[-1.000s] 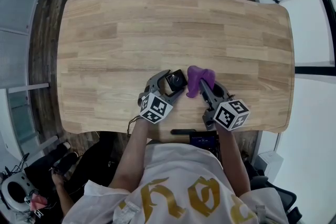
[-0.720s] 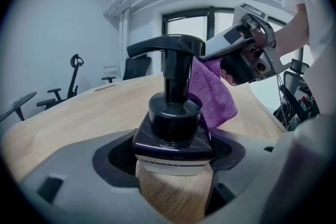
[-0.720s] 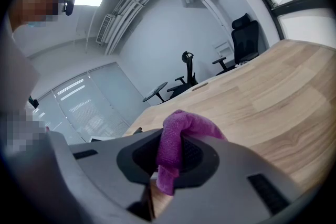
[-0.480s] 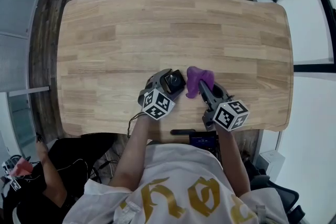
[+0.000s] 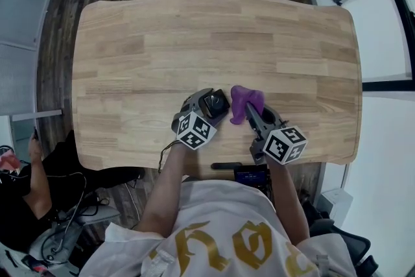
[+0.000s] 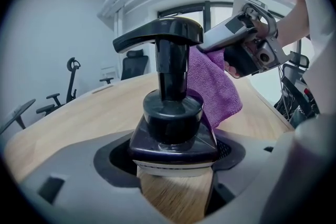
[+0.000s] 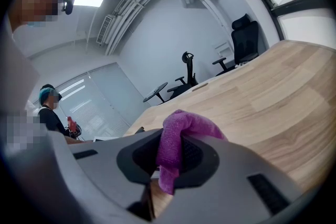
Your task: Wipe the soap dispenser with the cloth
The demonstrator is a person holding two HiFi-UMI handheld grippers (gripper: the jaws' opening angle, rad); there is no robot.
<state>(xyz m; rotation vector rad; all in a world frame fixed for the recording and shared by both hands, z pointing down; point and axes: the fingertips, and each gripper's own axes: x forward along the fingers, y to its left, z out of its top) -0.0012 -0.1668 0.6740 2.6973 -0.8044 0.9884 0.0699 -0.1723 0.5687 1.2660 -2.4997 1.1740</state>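
Left gripper (image 6: 176,168): clamped on soap dispenser (image 6: 173,113) base.
Right gripper (image 7: 169,161): pinching purple cloth (image 7: 176,136).
Relation: cloth hangs just right of upright dispenser.

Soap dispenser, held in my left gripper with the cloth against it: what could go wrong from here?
1. The cloth is pinched only by a narrow fold in the right gripper; a hard rub may pull it free.
2. The left gripper clamps the soap dispenser below its collar, so sideways pressure on the tall pump head could tilt it in the fingers.
3. Pressing down on the pump head could squirt soap.
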